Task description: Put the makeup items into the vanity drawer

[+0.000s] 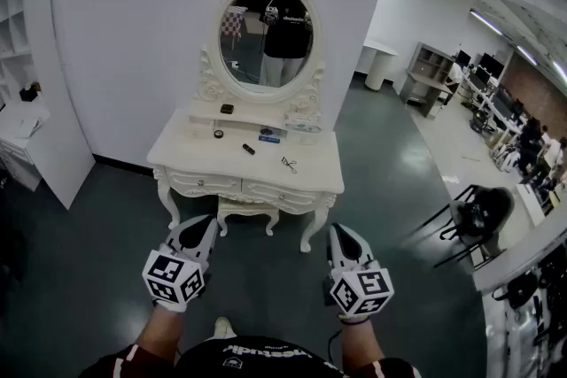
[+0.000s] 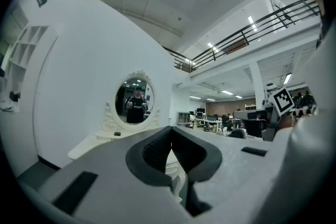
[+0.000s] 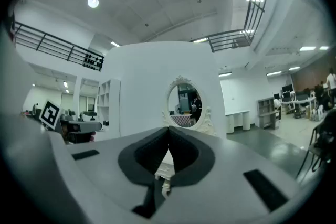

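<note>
A white vanity table [image 1: 199, 157] with an oval mirror [image 1: 266, 35] stands against the wall ahead of me. Its two front drawers [image 1: 244, 188] are closed. Small makeup items lie on top: a dark compact [image 1: 228, 109], a round item [image 1: 218, 134], a blue box [image 1: 268, 137], a dark tube [image 1: 249, 149] and a thin dark item [image 1: 289, 164]. My left gripper [image 1: 200, 232] and right gripper [image 1: 342, 240] hang over the floor well short of the table. Both are shut and empty, their pads touching at the tips.
A white shelf unit [image 1: 31, 115] stands at the left wall. An open office with desks, shelves [image 1: 428, 75] and black chairs [image 1: 478, 212] spreads to the right. Dark floor lies between me and the vanity.
</note>
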Tool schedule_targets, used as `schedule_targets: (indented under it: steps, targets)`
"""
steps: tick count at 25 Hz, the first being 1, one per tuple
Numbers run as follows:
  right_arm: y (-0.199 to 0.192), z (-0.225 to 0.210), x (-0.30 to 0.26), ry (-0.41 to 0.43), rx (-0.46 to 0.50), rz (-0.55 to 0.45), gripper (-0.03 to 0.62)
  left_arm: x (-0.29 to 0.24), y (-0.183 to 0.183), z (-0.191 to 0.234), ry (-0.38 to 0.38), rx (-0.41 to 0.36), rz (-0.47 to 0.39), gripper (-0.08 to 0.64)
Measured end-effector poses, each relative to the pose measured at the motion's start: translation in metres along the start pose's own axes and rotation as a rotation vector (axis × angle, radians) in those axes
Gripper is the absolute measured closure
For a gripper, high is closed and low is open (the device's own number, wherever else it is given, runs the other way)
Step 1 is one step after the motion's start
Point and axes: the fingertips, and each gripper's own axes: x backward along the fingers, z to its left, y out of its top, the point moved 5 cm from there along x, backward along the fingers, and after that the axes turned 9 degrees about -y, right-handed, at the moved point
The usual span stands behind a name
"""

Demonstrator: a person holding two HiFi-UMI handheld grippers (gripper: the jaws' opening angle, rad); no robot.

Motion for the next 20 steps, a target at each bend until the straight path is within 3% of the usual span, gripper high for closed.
schedule_targets:
  steps: [20]
  targets:
    - [-0.004, 0.032, -0.046, 0.050, 0.004, 0.010, 0.600, 0.010, 0.007, 0.050, 0.043, 0.001, -0.008, 0.554]
